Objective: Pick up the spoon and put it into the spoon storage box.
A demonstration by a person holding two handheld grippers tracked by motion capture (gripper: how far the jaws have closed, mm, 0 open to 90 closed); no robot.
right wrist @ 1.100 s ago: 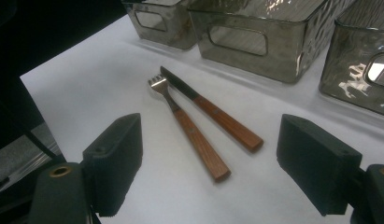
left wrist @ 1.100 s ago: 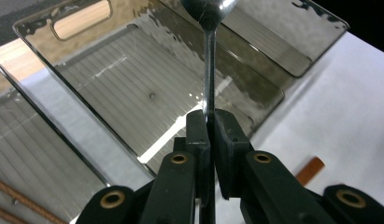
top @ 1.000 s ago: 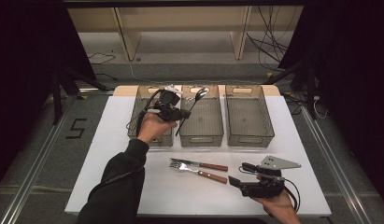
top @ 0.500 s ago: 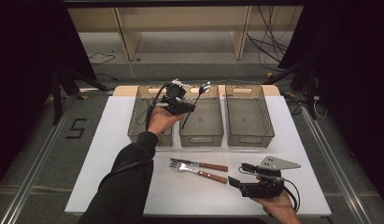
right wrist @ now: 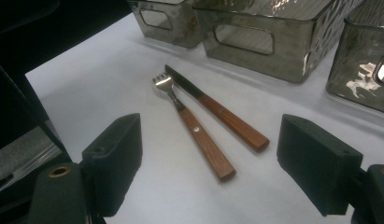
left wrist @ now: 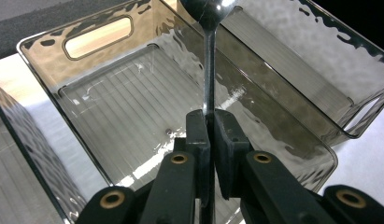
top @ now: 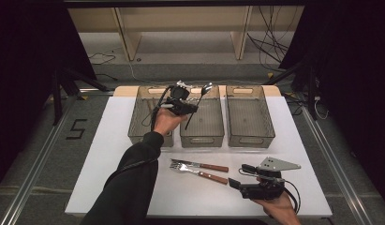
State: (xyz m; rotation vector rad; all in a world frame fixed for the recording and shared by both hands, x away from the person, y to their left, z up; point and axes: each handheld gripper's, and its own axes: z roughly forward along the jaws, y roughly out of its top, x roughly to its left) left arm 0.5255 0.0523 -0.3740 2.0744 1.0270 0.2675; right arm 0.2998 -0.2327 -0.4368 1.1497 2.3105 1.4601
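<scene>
Left gripper (top: 192, 108) is raised over the middle bin (top: 203, 123), fingers (left wrist: 199, 140) pinched tight on the thin handle of a spoon (top: 201, 96); the spoon stands nearly upright, bowl up, and tilts a bit toward the far rim. In the left gripper view the spoon (left wrist: 209, 60) stem runs straight up from between the two pads, with the ribbed floor of the middle bin (left wrist: 133, 107) below it and nothing lying in it. Left bin (top: 145, 117) sits just beside it, partly behind the left hand and sleeve; right bin (top: 249, 115) is on the other side, all three in a row at the far half of the white counter (top: 96, 159). Right gripper (top: 236, 177) rests low at the near right edge of the counter, fingers (right wrist: 112, 158) wide apart, holding nothing. Just ahead of it lie a fork (right wrist: 192, 125) and a knife (right wrist: 217, 109), both wood-handled, side by side and nearly touching, tines and blade pointing toward the left bin. In the high view the fork (top: 199, 171) is the nearer one, the knife (top: 199, 164) just behind it.
</scene>
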